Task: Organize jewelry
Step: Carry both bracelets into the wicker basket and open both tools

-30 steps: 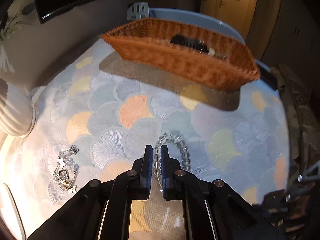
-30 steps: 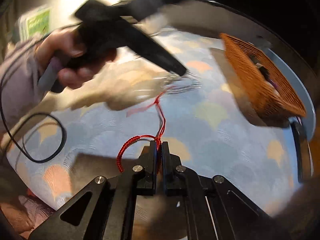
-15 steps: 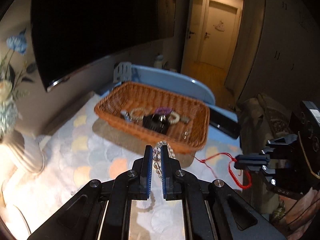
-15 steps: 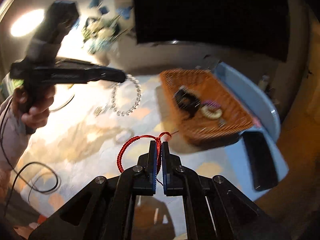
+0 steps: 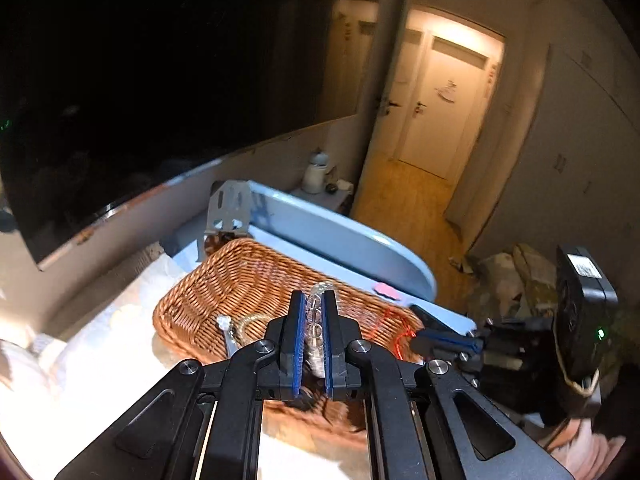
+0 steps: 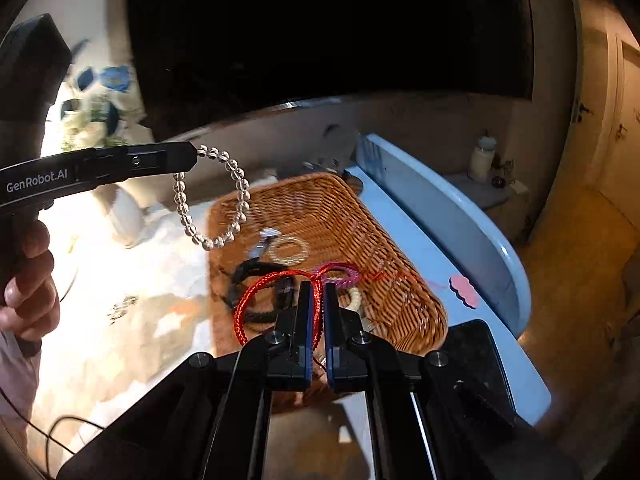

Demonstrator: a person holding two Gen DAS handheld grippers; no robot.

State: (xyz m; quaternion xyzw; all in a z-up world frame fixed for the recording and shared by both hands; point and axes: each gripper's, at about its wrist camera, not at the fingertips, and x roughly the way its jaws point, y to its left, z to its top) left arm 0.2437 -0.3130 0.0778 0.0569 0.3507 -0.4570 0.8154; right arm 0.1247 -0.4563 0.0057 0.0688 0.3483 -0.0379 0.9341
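Lifted off the tabletop a second ago, the left tongs point(image 6: 194, 156) and right tongs point(image 6: 319, 296) now carry the bead bracelet point(image 6: 216, 200) and red cord point(image 6: 256, 300) over the basket point(image 6: 400, 280).

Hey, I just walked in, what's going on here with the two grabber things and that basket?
A person is sorting jewelry into a wicker basket with a handheld gripper in each hand. The left gripper is shut on a clear bead bracelet, which dangles in the air by the basket. The right gripper is shut on a red cord bracelet, held over the basket's near end. Several pieces already lie inside, including a pale bead ring and a dark band.
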